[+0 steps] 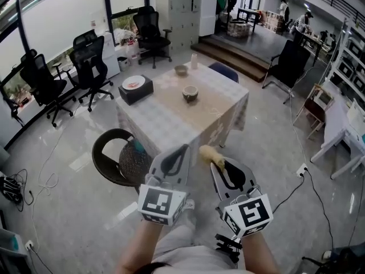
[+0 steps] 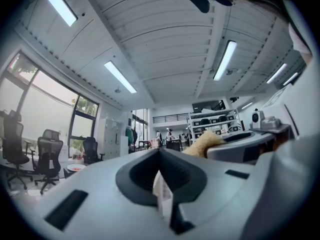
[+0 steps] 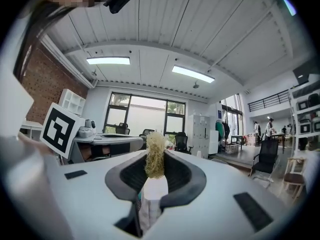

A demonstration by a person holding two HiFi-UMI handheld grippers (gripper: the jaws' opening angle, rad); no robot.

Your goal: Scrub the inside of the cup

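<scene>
head view: both grippers are being held close to the body, well apart from the table [image 1: 165,119], so the step in hand is being judged as the approach to the cup [image 1: 190,93]. the cup is standing upright near the middle of the table top, far from the grippers, with a smaller bowl [image 1: 181,70] beyond it and a black box [image 1: 135,90] carrying a plate to the left. it is looking low and wide, brownish outside and pale inside, with the mouth open upward. for a good approach, the cup is probably best being steadied at its wall by the left gripper [image 1: 178,156], whose jaws would first need to be opened, while the scrubber [image 1: 208,154] is being lowered through the mouth by the right gripper [image 1: 219,167]. a round chair [image 1: 105,153] is standing between the person and the table on the left, so it should be passed around.

left gripper view: the left gripper [image 2: 160,169] is being shown with its jaws pressed together and nothing between them. the scrubber [image 2: 204,143] is being seen just beside it, to the right. the cup is not being shown here.

right gripper view: the right gripper [image 3: 155,179] is being shown clamped on the scrubber [image 3: 155,156], a yellowish fibrous tuft that is sticking out past the jaw tips. the fibres are looking soft, so firm pressure against the cup wall is being advised.
</scene>
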